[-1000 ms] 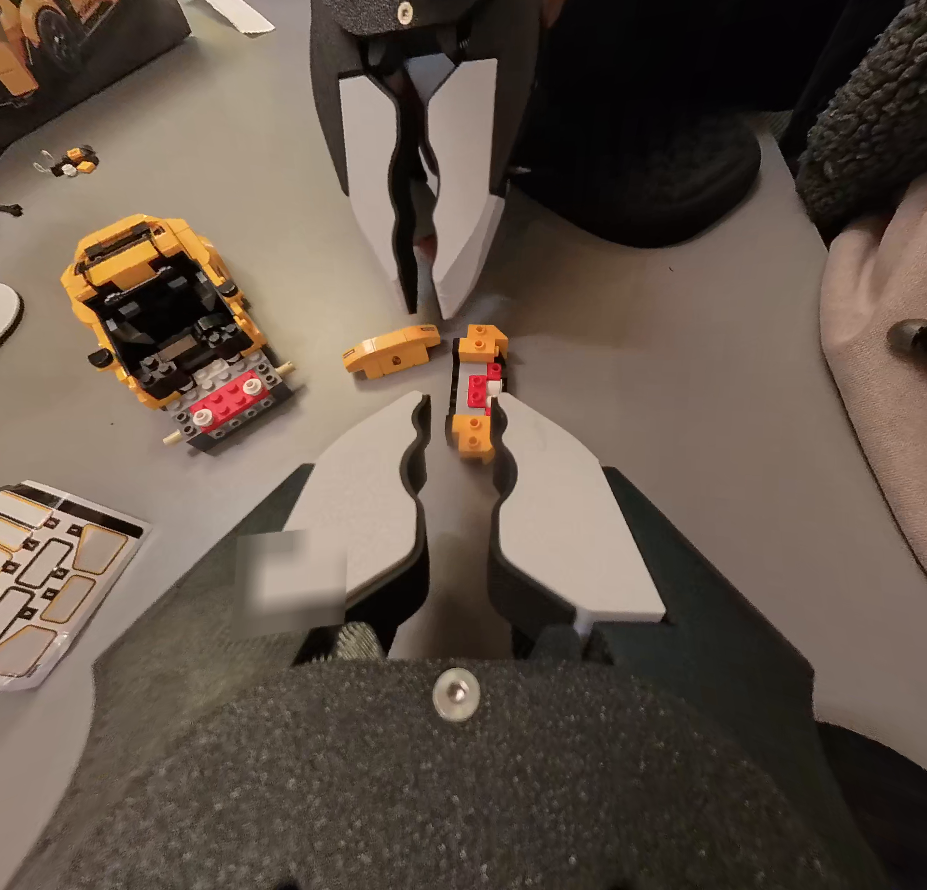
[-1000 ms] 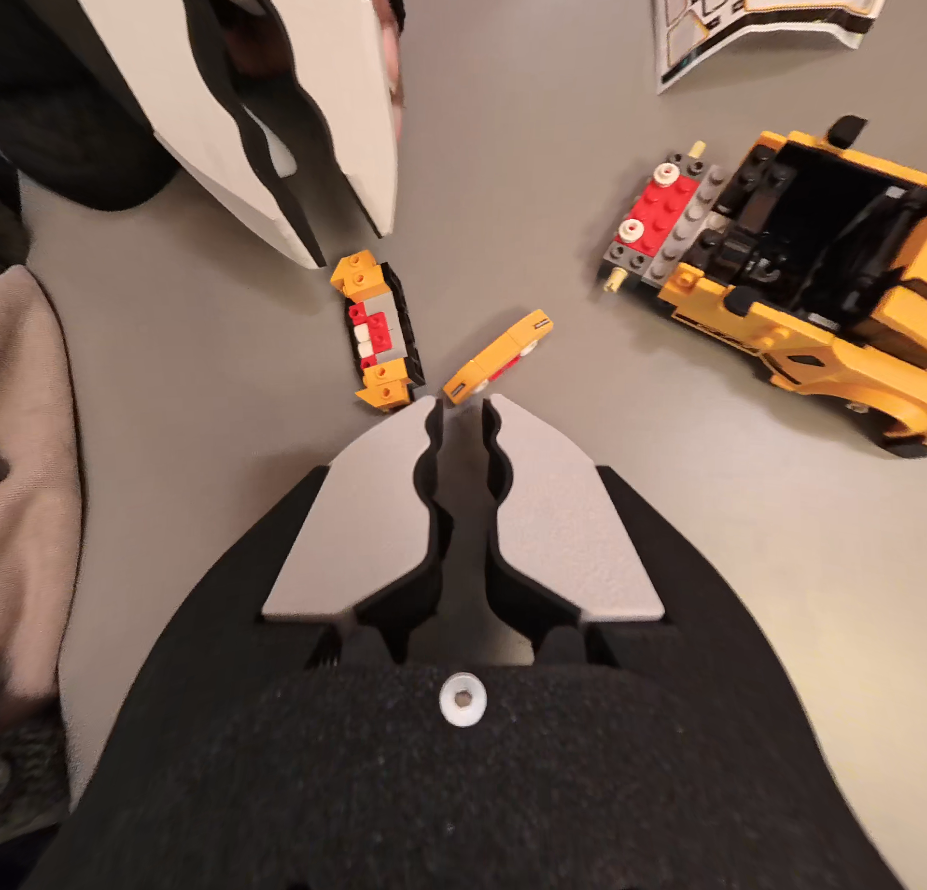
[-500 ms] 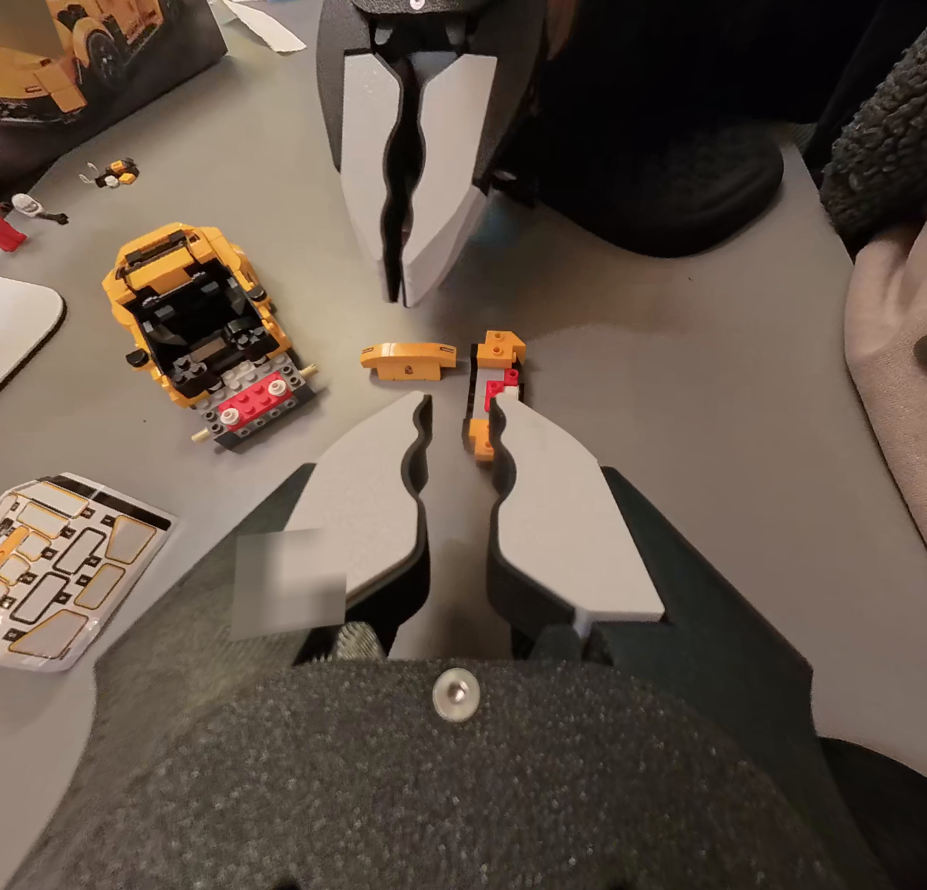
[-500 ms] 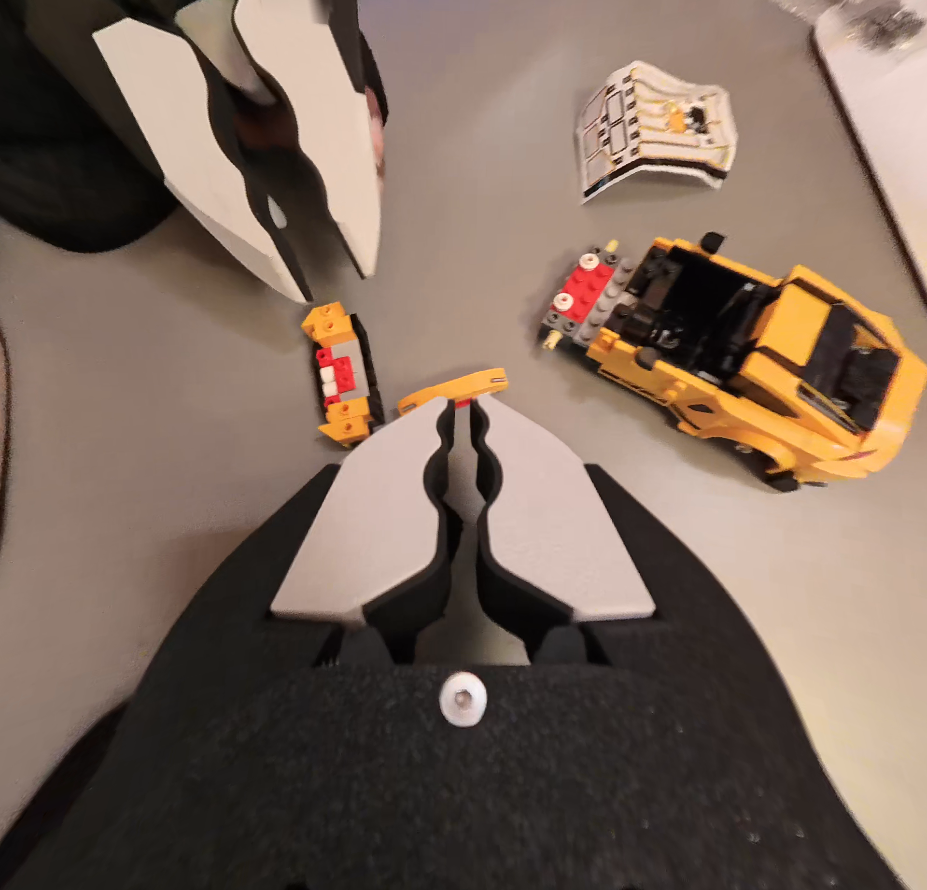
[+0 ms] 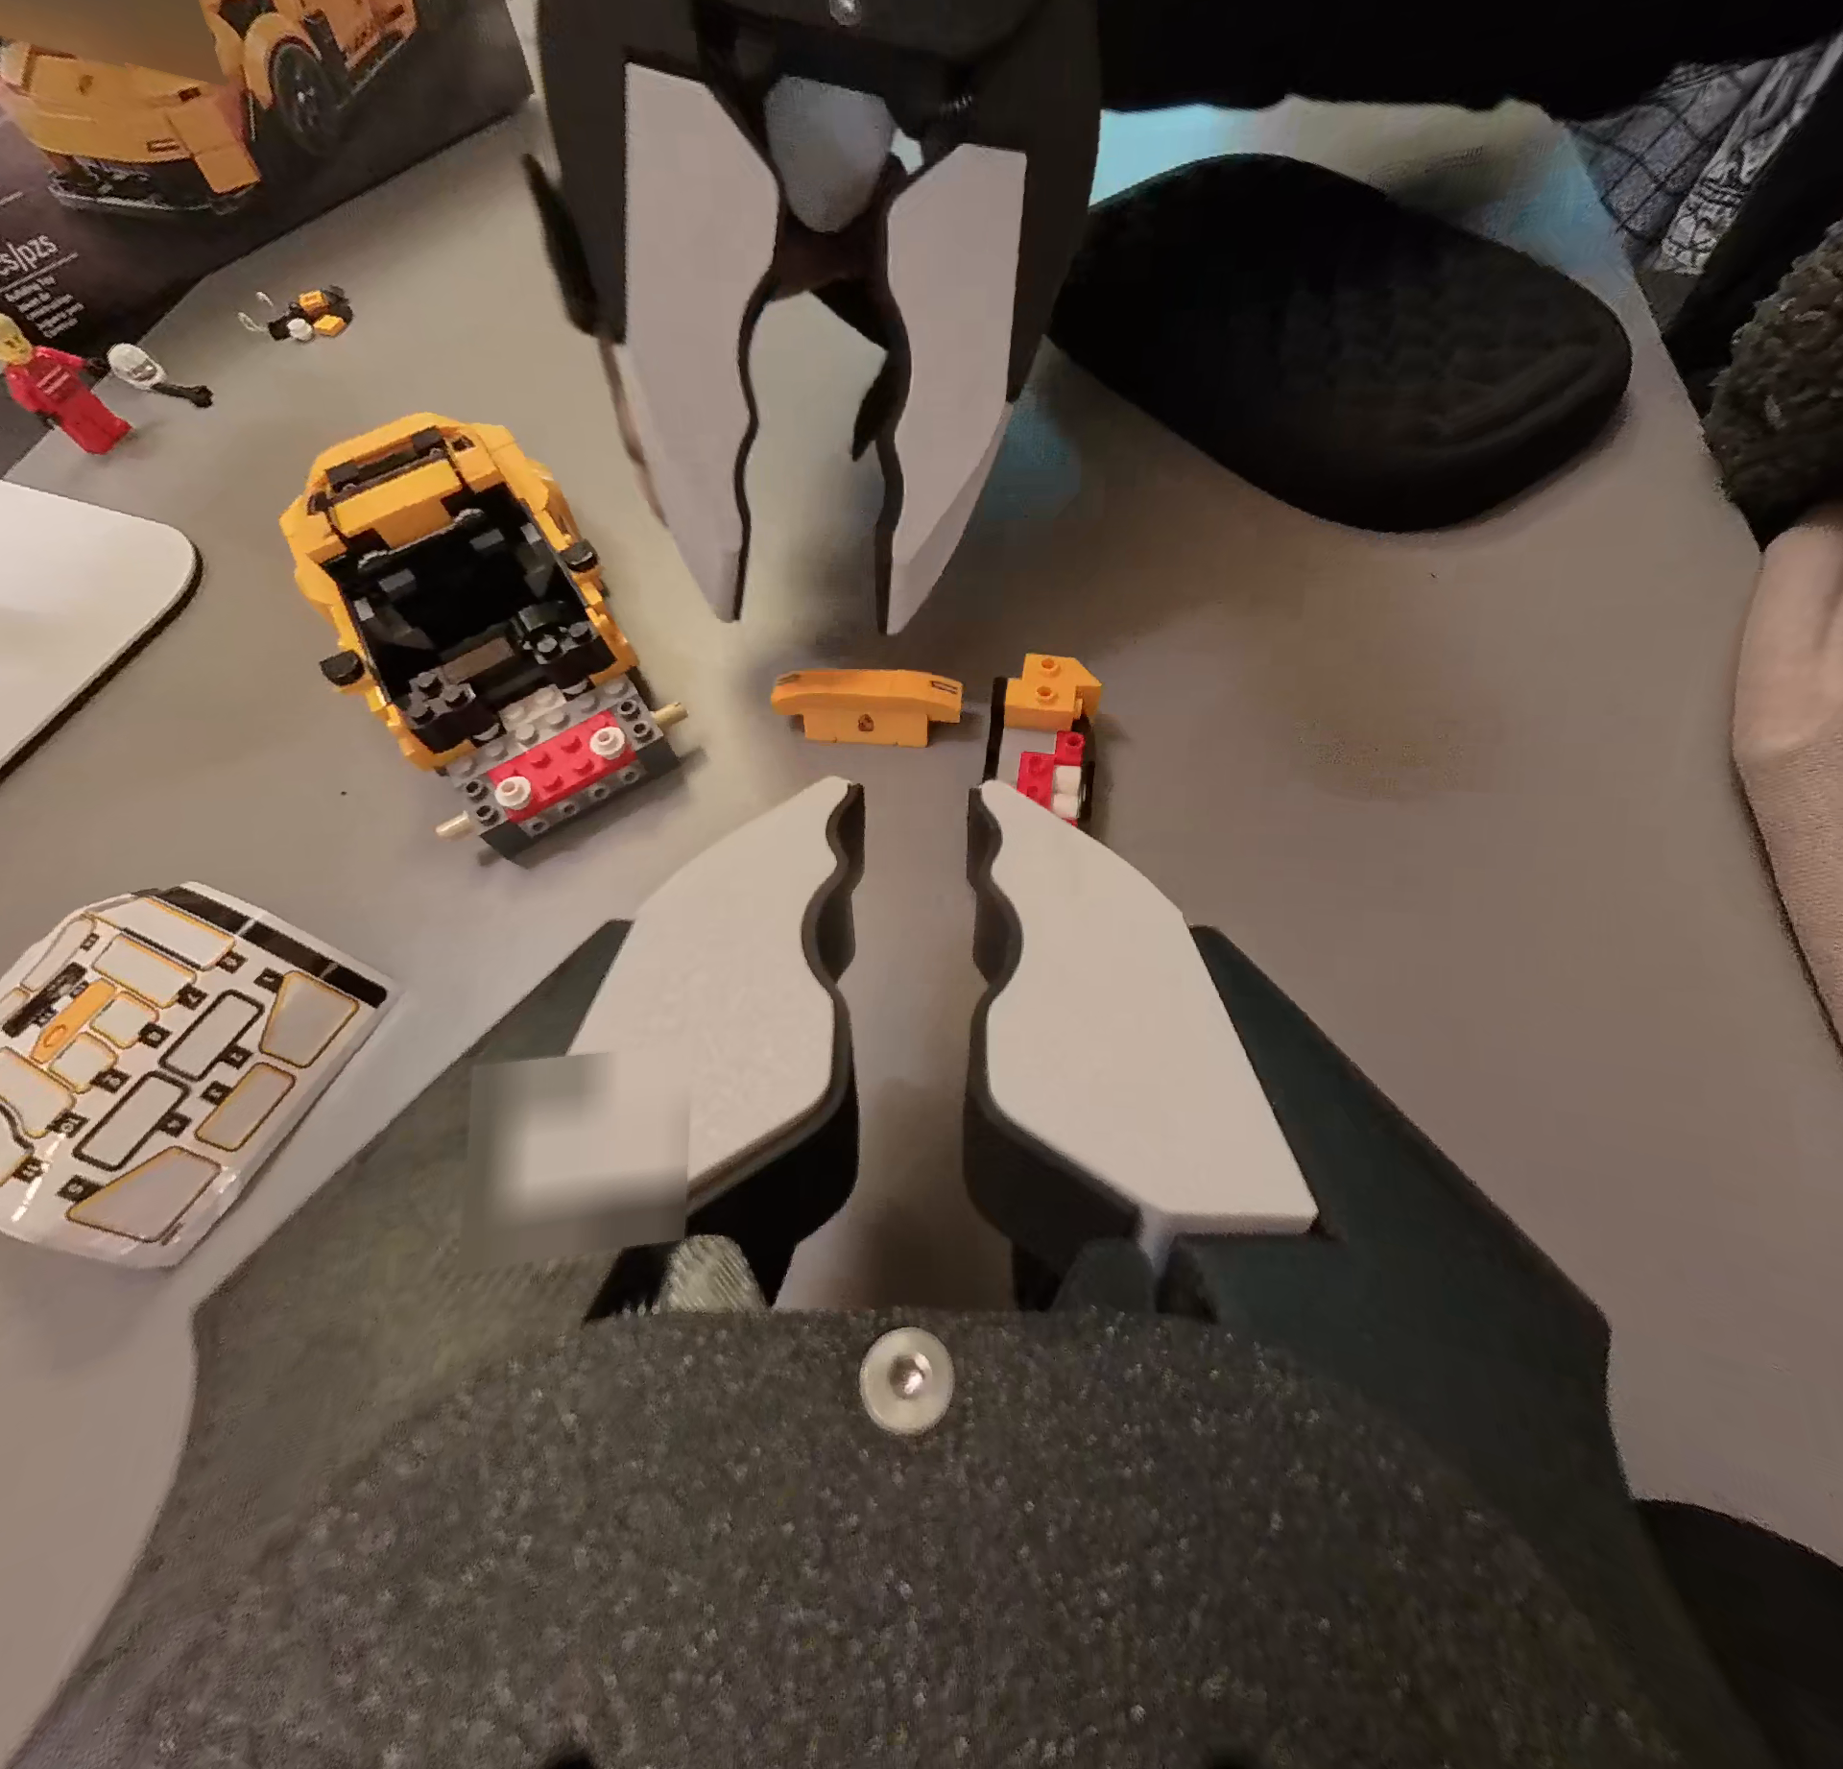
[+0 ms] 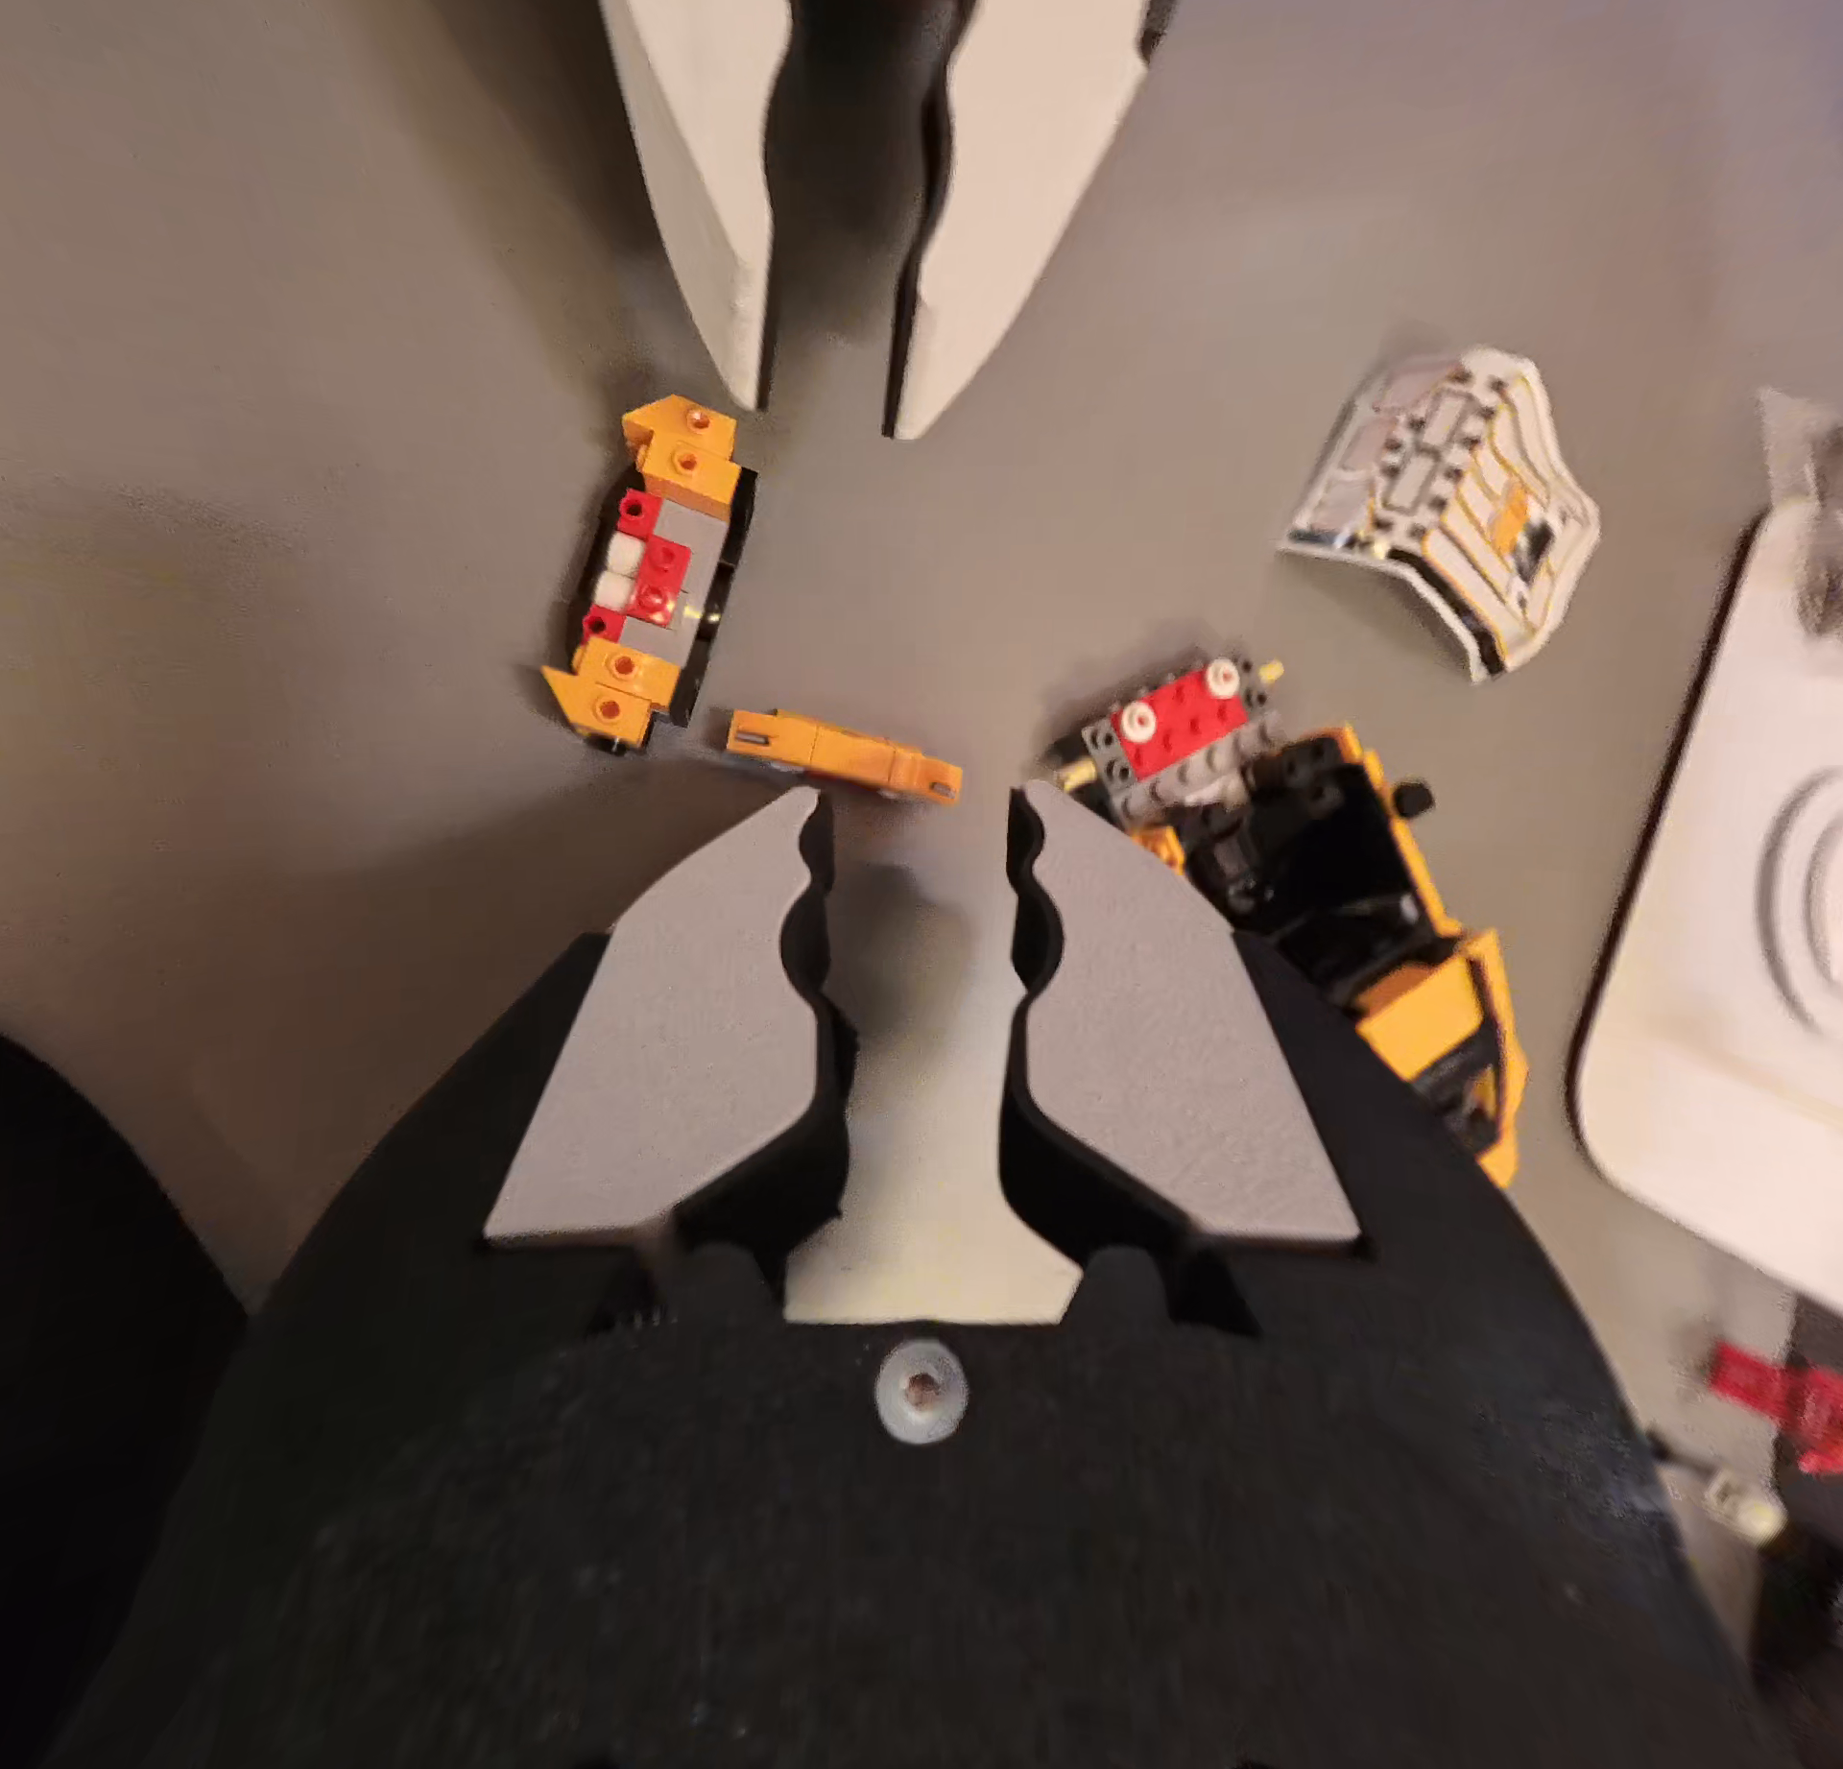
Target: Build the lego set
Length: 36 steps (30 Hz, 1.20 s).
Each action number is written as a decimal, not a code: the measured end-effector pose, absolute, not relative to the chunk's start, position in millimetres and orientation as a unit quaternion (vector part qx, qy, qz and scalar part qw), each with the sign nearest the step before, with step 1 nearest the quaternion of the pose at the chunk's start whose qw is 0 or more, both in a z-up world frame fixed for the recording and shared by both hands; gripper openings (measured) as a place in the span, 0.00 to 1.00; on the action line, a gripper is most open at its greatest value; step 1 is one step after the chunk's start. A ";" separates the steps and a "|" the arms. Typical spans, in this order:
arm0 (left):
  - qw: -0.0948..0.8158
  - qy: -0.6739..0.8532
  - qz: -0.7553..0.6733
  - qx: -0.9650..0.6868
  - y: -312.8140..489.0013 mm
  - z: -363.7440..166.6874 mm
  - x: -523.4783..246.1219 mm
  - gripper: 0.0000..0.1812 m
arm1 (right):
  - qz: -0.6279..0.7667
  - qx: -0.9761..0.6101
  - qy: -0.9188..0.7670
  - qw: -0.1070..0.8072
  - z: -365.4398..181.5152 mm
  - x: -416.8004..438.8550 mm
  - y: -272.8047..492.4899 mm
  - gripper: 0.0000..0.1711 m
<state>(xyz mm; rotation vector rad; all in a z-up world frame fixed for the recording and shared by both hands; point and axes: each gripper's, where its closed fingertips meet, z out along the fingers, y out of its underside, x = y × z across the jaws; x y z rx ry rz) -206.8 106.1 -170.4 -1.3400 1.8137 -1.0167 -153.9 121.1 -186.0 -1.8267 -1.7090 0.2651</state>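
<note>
A half-built orange and black car (image 5: 459,614) lies on the grey table (image 5: 1346,873), its red and grey front end bare; it also shows in the right wrist view (image 6: 1296,883). A curved orange piece (image 5: 866,707) (image 6: 848,754) lies loose beside a small orange, red and black sub-assembly (image 5: 1047,734) (image 6: 648,574). My left gripper (image 5: 913,799) is open and empty, its right fingertip over the sub-assembly's near end. My right gripper (image 6: 913,799) is open and empty just short of the curved piece; it faces the left one (image 5: 813,614).
A sticker sheet (image 5: 150,1063) (image 6: 1436,514) lies at the left. The set's box (image 5: 199,56), a red minifigure (image 5: 60,395) and small loose parts (image 5: 309,310) are at the far left. A white tray (image 6: 1745,923) and a black pad (image 5: 1336,365) flank the work area. The gap from one gripper's tips to the other's is roughly 6 cm.
Both grippers have opened wider. The right gripper has drawn back from the curved orange piece, which has turned to lie crosswise. The left view has pulled back and up.
</note>
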 end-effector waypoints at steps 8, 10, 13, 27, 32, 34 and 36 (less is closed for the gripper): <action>0.330 0.683 -0.395 -0.519 111.7 -168.0 -208.2 0.10 | 0.127 -0.656 -0.717 0.197 -200.5 -164.4 118.8 0.16; 0.329 0.684 -0.395 -0.517 110.8 -168.0 -208.2 0.10 | 0.127 -0.668 -0.705 0.202 -200.0 -165.1 118.2 0.11; 0.325 0.688 -0.394 -0.516 108.9 -169.3 -208.0 0.10 | 0.121 -0.689 -0.685 0.204 -199.6 -162.9 111.3 0.11; 0.317 0.678 -0.405 -0.525 109.7 -169.3 -208.5 0.10 | 0.116 -0.699 -0.669 0.225 -206.3 -157.8 113.4 0.06; 0.275 0.642 -0.461 -0.548 107.5 -162.6 -208.9 0.13 | 0.082 -0.718 -0.611 0.324 -179.0 -162.4 119.4 0.06; 0.252 0.620 -0.496 -0.554 103.6 -157.7 -207.6 0.15 | 0.052 -0.714 -0.588 0.376 -165.3 -167.2 116.6 0.06; 0.227 0.593 -0.533 -0.559 99.6 -150.7 -205.8 0.17 | 0.018 -0.710 -0.574 0.407 -158.1 -170.8 109.7 0.05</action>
